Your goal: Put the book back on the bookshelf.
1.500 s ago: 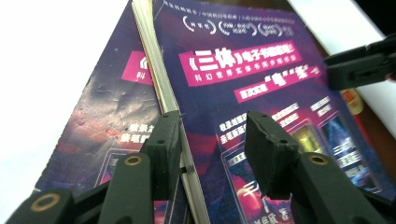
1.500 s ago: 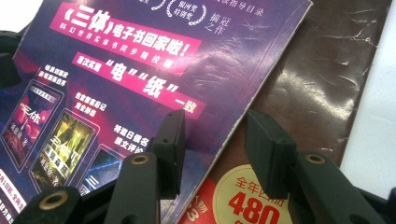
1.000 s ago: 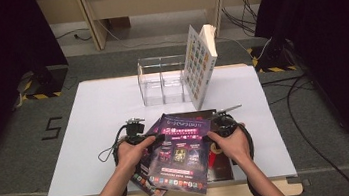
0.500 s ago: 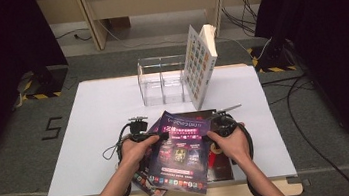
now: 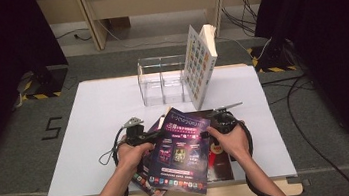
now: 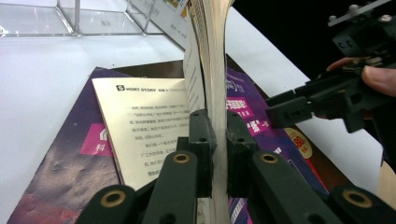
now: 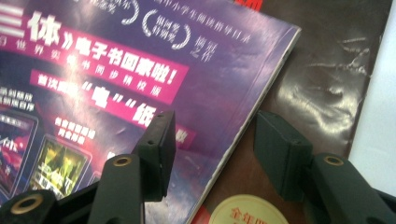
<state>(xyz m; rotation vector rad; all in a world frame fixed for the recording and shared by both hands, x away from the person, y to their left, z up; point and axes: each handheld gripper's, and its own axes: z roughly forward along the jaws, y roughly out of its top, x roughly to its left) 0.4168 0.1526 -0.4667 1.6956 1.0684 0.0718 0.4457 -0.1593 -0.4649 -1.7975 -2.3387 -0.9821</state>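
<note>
I count two grippers, one in each of my two hands: my left gripper (image 5: 153,137) at lower centre-left of the high view, my right gripper (image 5: 205,128) at lower centre-right. Four books in all: one purple magazine (image 5: 179,153) lifted at lower centre, one dark brown book (image 5: 219,160) flat under it, one more colourful one (image 5: 148,182) poking out at its lower left, and one thick book (image 5: 199,64) standing at upper centre. One clear rack (image 5: 162,79) beside it. One white table (image 5: 90,123).

Left tool (image 5: 153,137) just clamped shut; right tool (image 5: 206,133) spread wide.
</note>
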